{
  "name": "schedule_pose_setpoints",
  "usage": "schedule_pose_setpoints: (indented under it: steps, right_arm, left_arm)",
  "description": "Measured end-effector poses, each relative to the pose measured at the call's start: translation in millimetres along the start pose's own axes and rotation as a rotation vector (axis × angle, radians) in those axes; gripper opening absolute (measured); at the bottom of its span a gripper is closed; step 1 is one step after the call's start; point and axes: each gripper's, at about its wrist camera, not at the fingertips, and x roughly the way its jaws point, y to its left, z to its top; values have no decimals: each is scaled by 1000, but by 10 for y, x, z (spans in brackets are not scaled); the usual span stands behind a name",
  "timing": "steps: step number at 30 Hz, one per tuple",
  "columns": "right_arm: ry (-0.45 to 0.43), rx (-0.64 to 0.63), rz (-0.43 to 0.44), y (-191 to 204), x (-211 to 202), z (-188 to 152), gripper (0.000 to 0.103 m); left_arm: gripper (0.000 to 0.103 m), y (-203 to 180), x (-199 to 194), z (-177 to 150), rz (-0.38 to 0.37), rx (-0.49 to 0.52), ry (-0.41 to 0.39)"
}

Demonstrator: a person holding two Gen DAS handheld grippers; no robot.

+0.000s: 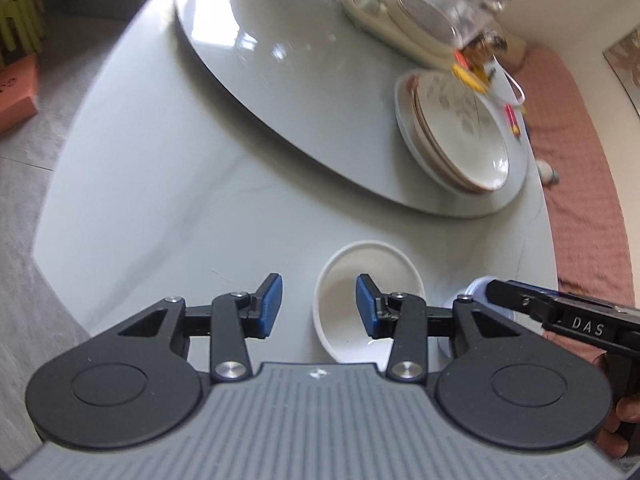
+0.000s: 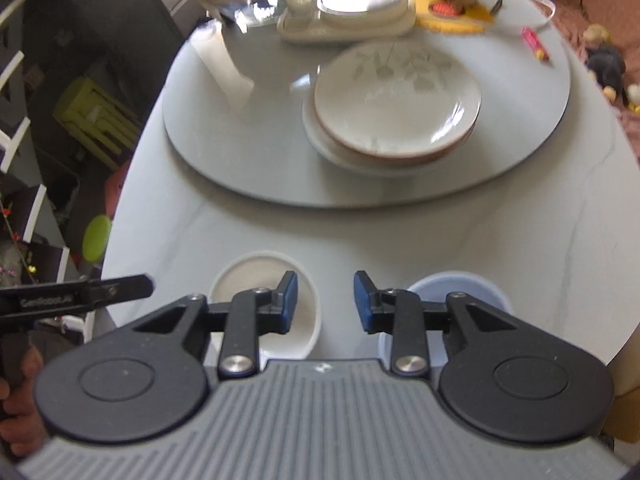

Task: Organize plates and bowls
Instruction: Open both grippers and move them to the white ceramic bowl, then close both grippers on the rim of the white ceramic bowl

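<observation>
A stack of plates (image 1: pixel 460 132) with a leaf-patterned plate on top sits on the grey turntable (image 1: pixel 280 80); it also shows in the right wrist view (image 2: pixel 396 108). A white bowl (image 1: pixel 360 276) stands on the table near the front edge, and also shows in the right wrist view (image 2: pixel 256 276). A pale blue bowl (image 2: pixel 456 284) stands to its right, partly hidden in the left wrist view (image 1: pixel 476 284). My left gripper (image 1: pixel 319 306) is open and empty, its right finger over the white bowl. My right gripper (image 2: pixel 325 302) is open and empty, above the table between the two bowls.
A glass kettle on a cream base (image 2: pixel 352 4) stands at the back of the turntable (image 2: pixel 240 140). A yellow mat with small items (image 2: pixel 452 12) and a red packet (image 2: pixel 536 44) lie behind the plates. A pink sofa (image 1: pixel 580 160) runs along the table's right side.
</observation>
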Motion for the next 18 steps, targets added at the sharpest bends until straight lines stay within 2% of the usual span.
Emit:
schedule_pose_setpoints:
  steps: [5,12,16,18]
  right_arm:
    - [83,-6,15,89,222,-69,33]
    - [152,-14,-15,226,474,-52,30]
    - [172,-17,-59,227,622,-75,28]
    - [173,-13,-79,221,666,-96,26]
  left_arm:
    - [45,64,370,17,-43,11,70]
    - [44,21,762,91,5,125,115]
    - [38,-3,848,144,-2,164,131]
    - [36,8,877,148,19,171,140]
